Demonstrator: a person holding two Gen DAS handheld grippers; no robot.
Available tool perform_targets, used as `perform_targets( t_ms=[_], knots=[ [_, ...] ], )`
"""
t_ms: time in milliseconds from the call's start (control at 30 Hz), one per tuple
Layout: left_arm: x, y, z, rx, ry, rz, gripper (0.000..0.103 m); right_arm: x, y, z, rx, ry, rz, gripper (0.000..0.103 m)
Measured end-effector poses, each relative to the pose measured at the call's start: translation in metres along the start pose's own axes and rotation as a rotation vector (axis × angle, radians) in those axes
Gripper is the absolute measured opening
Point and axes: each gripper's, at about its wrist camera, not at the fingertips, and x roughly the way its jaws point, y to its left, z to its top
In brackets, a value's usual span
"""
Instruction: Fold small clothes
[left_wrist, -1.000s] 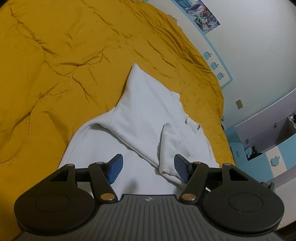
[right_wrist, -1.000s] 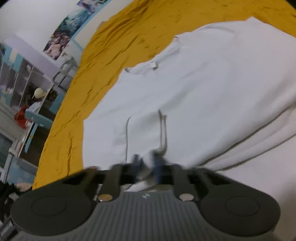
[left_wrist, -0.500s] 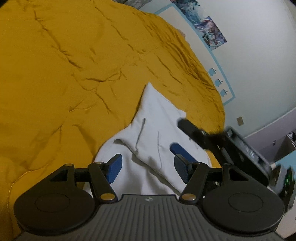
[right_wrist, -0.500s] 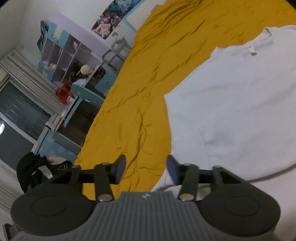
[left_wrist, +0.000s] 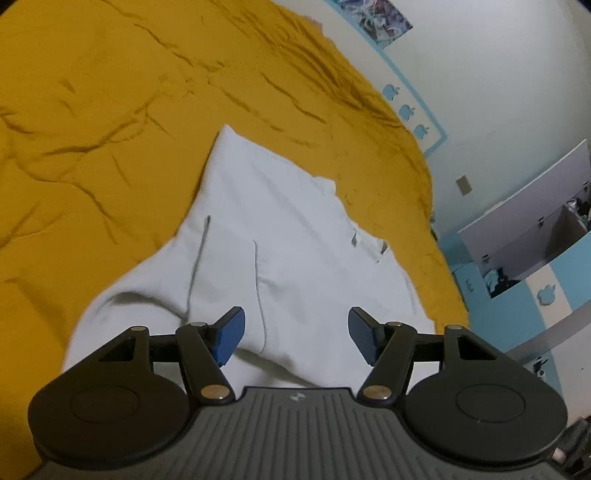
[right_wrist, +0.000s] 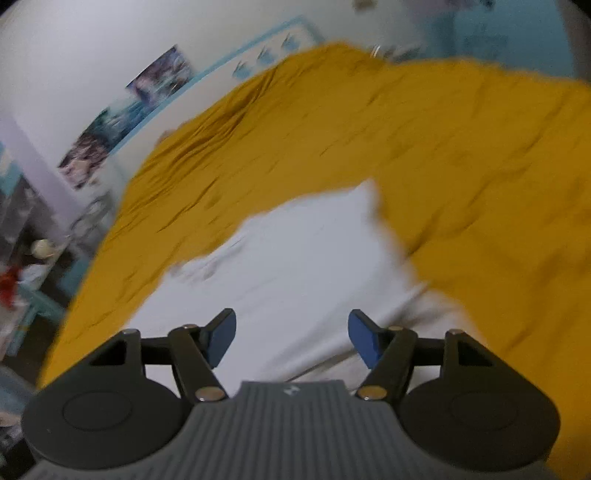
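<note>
A white T-shirt (left_wrist: 280, 243) lies on the yellow bedspread (left_wrist: 110, 110), partly folded, with a sleeve laid over its body and the neck label toward the right. It also shows in the right wrist view (right_wrist: 295, 258), blurred. My left gripper (left_wrist: 295, 334) is open and empty, just above the shirt's near part. My right gripper (right_wrist: 291, 339) is open and empty, also over the shirt's near part.
A white wall with posters (left_wrist: 384, 18) and blue apple stickers runs behind the bed. A white and blue cabinet (left_wrist: 535, 236) stands at the right past the bed edge. Shelves and clutter (right_wrist: 29, 251) stand at the left in the right wrist view.
My right gripper opened and let go of the sleeve, which now lies folded over the shirt, then swung away from beside the left gripper. My left gripper stayed open and shifted little.
</note>
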Motion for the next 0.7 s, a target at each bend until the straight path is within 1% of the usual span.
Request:
perform_targets(
  t_ms=[33, 67, 100, 133, 200, 233, 267, 333, 367, 433, 500, 533, 567, 600, 633, 700],
  knots=[
    [0.005, -0.001, 0.000, 0.002, 0.006, 0.001, 0.074, -0.002, -0.004, 0.001, -0.094, -0.019, -0.086, 0.065],
    [0.007, -0.001, -0.002, 0.001, 0.011, 0.005, 0.074, -0.001, -0.007, 0.000, -0.163, -0.014, -0.138, 0.065],
    [0.011, -0.001, -0.003, 0.000, 0.017, 0.014, 0.074, 0.001, -0.013, -0.002, -0.210, 0.003, -0.161, 0.065],
    [0.013, -0.001, -0.004, 0.001, 0.024, 0.020, 0.074, 0.005, -0.019, -0.005, -0.251, 0.035, -0.165, 0.065],
    [0.018, -0.003, -0.007, 0.011, 0.035, 0.039, 0.074, 0.012, -0.026, -0.012, -0.343, 0.097, -0.157, 0.055],
    [0.019, -0.003, -0.008, 0.014, 0.038, 0.046, 0.074, 0.016, -0.024, -0.018, -0.400, 0.112, -0.162, 0.051],
    [0.020, -0.003, -0.008, 0.017, 0.041, 0.050, 0.074, 0.017, -0.026, -0.026, -0.448, 0.107, -0.171, 0.048],
    [0.021, -0.003, -0.009, 0.019, 0.043, 0.064, 0.074, 0.022, -0.024, -0.033, -0.519, 0.059, -0.187, 0.047],
    [0.021, -0.003, -0.009, 0.019, 0.043, 0.068, 0.074, 0.025, -0.024, -0.033, -0.543, 0.045, -0.179, 0.047],
    [0.021, -0.004, -0.008, 0.019, 0.045, 0.080, 0.074, 0.033, -0.022, -0.035, -0.582, 0.050, -0.150, 0.047],
    [0.022, -0.005, -0.007, 0.023, 0.048, 0.091, 0.074, 0.045, -0.013, -0.036, -0.617, 0.064, -0.145, 0.046],
    [0.023, -0.007, -0.008, 0.028, 0.050, 0.097, 0.074, 0.050, -0.011, -0.035, -0.626, 0.061, -0.148, 0.041],
    [0.023, -0.007, -0.007, 0.034, 0.052, 0.103, 0.074, 0.050, -0.010, -0.036, -0.635, 0.064, -0.148, 0.019],
    [0.024, -0.007, -0.008, 0.038, 0.053, 0.107, 0.074, 0.053, -0.009, -0.037, -0.645, 0.090, -0.147, 0.004],
    [0.024, -0.008, -0.008, 0.040, 0.053, 0.111, 0.074, 0.051, -0.010, -0.037, -0.644, 0.095, -0.158, 0.003],
    [0.023, -0.008, -0.007, 0.037, 0.050, 0.112, 0.075, 0.036, -0.009, -0.035, -0.630, 0.035, -0.205, 0.002]
  ],
)
